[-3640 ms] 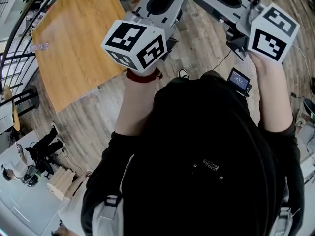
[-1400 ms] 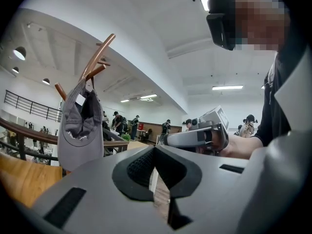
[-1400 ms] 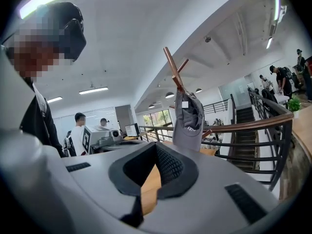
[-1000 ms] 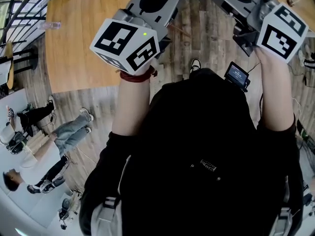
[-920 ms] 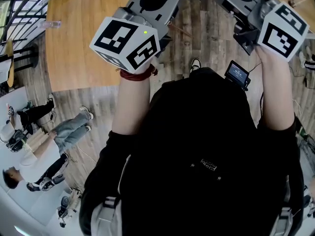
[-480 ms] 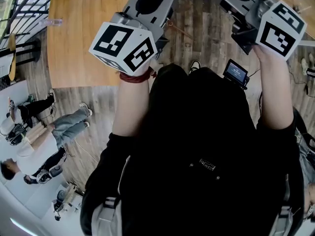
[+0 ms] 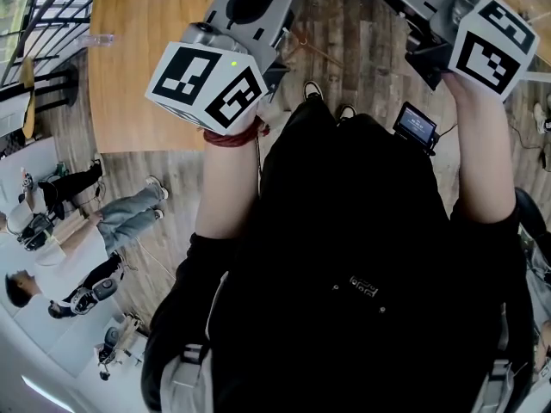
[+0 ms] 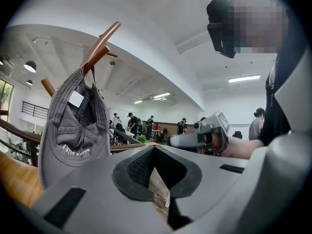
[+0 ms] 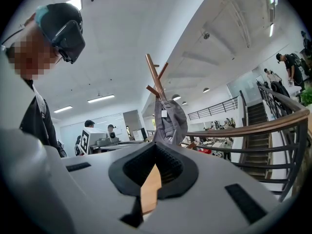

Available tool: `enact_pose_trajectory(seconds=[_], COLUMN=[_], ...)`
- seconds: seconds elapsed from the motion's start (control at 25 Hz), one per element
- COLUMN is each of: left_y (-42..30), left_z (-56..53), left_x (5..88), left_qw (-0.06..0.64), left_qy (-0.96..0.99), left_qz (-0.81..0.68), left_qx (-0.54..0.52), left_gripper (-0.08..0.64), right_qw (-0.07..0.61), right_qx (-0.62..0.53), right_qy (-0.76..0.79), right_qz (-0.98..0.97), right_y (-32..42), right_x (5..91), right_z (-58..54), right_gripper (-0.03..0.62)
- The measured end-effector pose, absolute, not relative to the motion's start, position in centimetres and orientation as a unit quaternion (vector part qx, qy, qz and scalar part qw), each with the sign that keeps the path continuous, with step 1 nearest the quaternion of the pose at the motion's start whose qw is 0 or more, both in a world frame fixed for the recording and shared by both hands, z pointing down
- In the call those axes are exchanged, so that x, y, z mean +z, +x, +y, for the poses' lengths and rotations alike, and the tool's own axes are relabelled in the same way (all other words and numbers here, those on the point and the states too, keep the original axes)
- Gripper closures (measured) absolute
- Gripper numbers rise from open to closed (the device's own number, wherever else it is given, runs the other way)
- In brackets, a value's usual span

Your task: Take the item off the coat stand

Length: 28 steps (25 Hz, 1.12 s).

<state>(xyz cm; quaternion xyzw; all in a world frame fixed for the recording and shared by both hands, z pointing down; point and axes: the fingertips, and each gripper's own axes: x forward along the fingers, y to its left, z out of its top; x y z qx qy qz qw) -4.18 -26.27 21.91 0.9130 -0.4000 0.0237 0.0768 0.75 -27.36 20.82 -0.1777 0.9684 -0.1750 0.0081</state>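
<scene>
A grey cap (image 8: 73, 130) hangs from a peg of the wooden coat stand (image 8: 102, 43), up and to the left of my left gripper (image 8: 155, 150). That gripper is shut with nothing between its jaws. In the right gripper view the same cap (image 9: 170, 123) hangs on the coat stand (image 9: 156, 77) straight ahead, just above my right gripper (image 9: 156, 147), which is also shut and empty. Both grippers are apart from the cap. In the head view their marker cubes (image 7: 207, 84) (image 7: 486, 46) are held out in front of the person; the jaw tips run off the top edge.
A wooden table (image 7: 146, 50) stands on the plank floor at the upper left. Several people (image 7: 95, 231) are at the left of the head view. A railing (image 9: 273, 126) and stairs lie to the right of the stand. A small screen (image 7: 416, 125) hangs at the person's chest.
Both grippers have drifted a little forward, toward the top edge of the head view, jaws still shut. The view has turned since the oldest frame, bringing people in at the left.
</scene>
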Motion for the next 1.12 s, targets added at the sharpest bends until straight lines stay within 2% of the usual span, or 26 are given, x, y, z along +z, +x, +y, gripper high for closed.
enact_pose_trajectory(seconds=[1.12], left_y=[-5.1], left_z=[-28.2], left_x=[21.6], left_qw=[0.05], left_qy=[0.911], left_qz=[-0.41], left_qx=[0.024], left_gripper=[0.557], right_qw=[0.01], right_qx=[-0.164], right_qy=[-0.19], right_qz=[0.968], right_y=[0.3], right_x=[21.4], right_z=[-28.8], right_gripper=[0.577])
